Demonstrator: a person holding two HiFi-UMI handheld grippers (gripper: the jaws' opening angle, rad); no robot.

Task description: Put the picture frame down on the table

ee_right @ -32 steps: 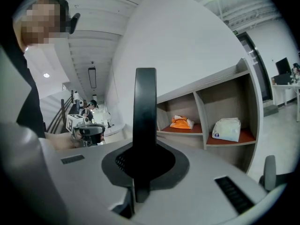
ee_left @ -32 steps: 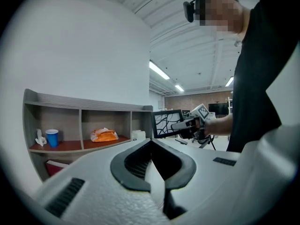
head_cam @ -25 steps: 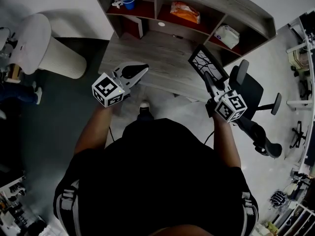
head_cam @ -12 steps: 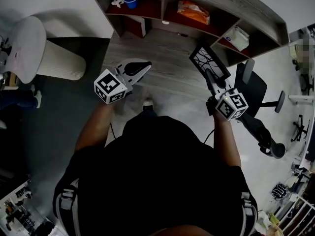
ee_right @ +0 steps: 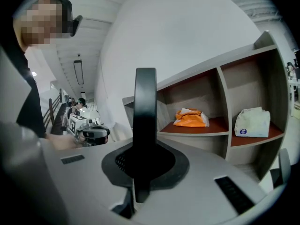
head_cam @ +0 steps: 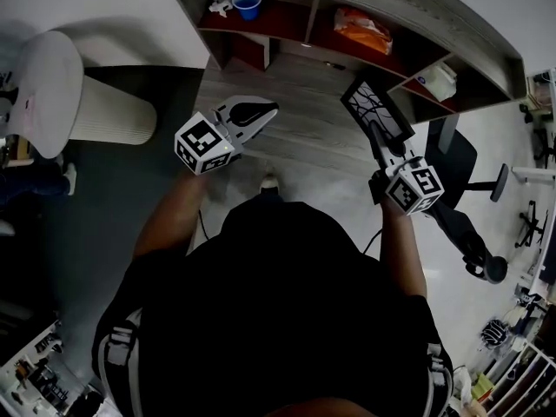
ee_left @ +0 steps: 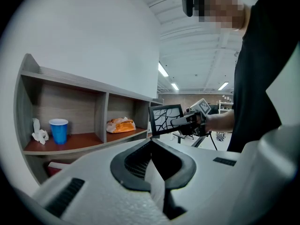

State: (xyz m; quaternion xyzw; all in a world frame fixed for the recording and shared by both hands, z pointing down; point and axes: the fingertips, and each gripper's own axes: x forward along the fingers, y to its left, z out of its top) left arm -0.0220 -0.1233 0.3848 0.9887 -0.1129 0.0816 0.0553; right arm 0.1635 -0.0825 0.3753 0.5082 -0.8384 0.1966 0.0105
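The left gripper [head_cam: 265, 111] hovers over the wooden surface [head_cam: 295, 94], its jaws closed together on nothing. To its right the picture frame [head_cam: 373, 104] is tilted in the air above the surface's right part, with the jaws of the right gripper [head_cam: 379, 139] clamped on its lower edge. Held by one edge only, it could pivot or slip and land on a corner. There are two grippers and one frame. The shelf holds one blue cup [head_cam: 248, 3], one orange bag [head_cam: 360, 26] and one white pouch [head_cam: 441, 81].

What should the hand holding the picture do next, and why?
Probably lower it gently toward the table. The right gripper is shut on the picture frame, which is held up in the air over the table and is not resting on it.
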